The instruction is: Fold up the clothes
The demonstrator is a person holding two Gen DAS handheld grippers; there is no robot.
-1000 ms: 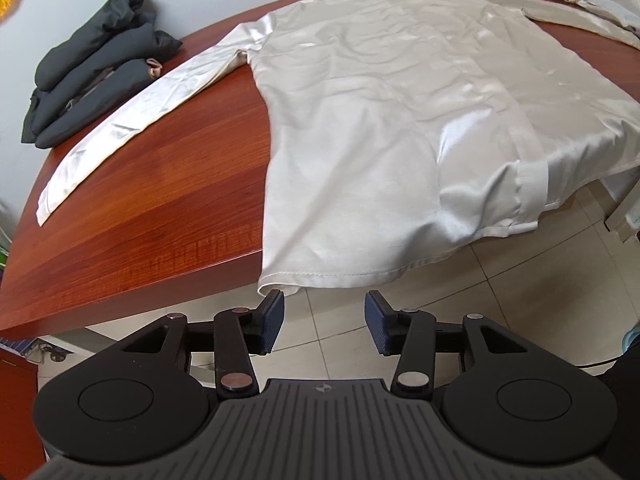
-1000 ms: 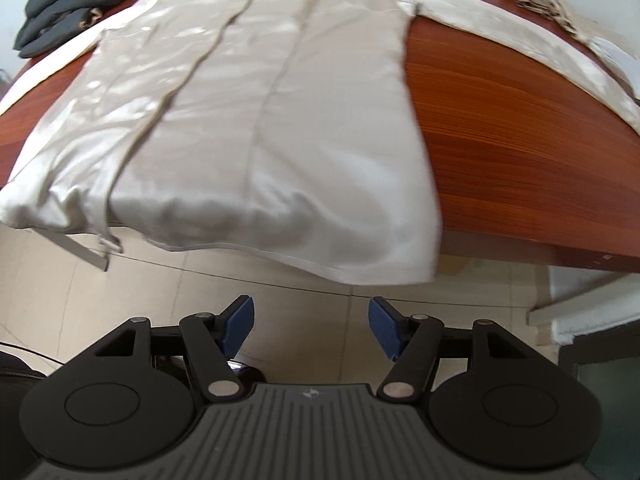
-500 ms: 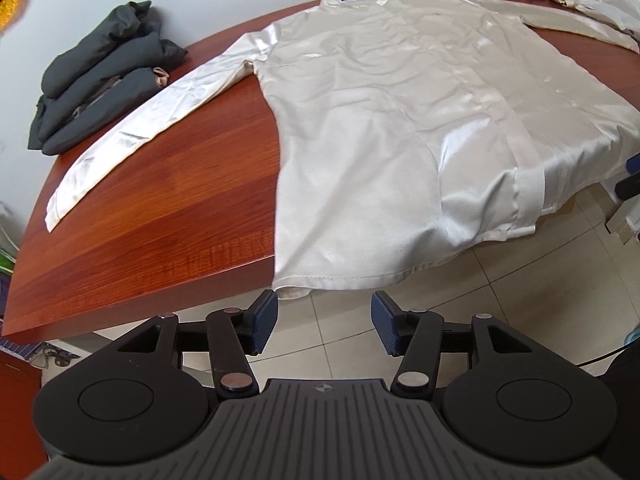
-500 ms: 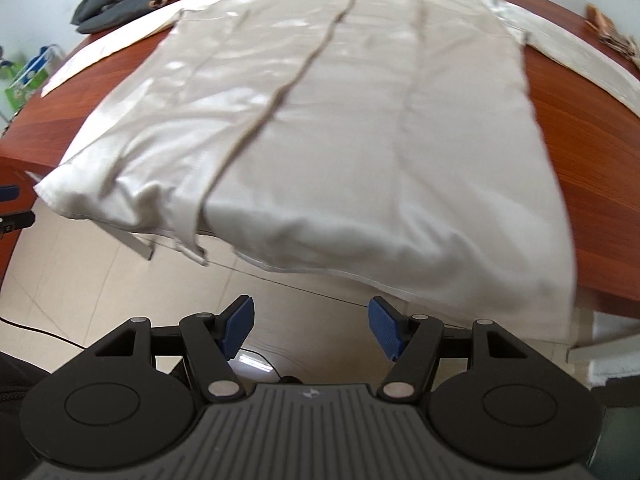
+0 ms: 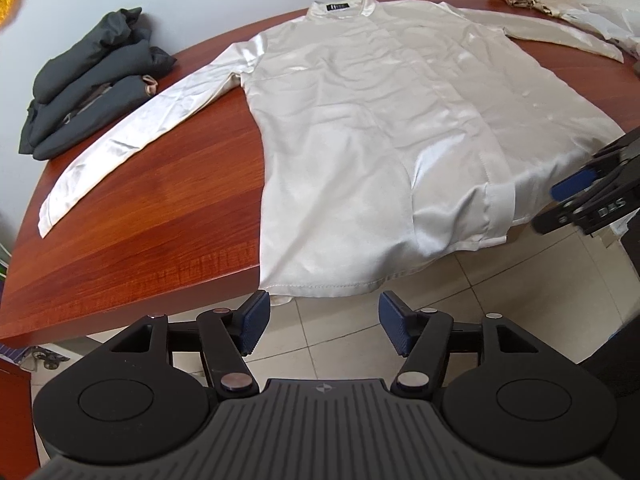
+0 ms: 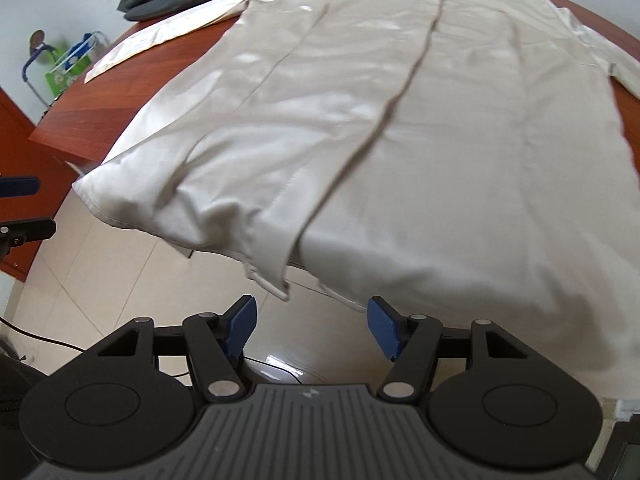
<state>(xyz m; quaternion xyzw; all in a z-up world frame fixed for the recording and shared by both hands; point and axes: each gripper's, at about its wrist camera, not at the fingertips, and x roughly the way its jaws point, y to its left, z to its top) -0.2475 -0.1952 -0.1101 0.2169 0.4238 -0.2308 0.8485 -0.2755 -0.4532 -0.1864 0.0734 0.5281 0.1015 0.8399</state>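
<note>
Left gripper (image 5: 320,322) showing matte black body, ribbed grey housing at centre bearing small diamond emblem. Two round black discs flanking housing. Black linkage arms carrying silver rivets at pivots. Fingers wearing dark blue textured pads (image 5: 253,322). Right gripper (image 6: 311,326) looking identical: black links, silver pins, blue knurled pads (image 6: 383,328). Seen from left camera, its side showing white lettering, unreadable.

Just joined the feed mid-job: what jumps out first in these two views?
A long pale satin shirt lies spread flat on the reddish wooden table, collar at the far side, hem hanging over the near edge. Dark folded clothes sit at the far left corner. Both claws, left and right, are open just short of the hem.
</note>
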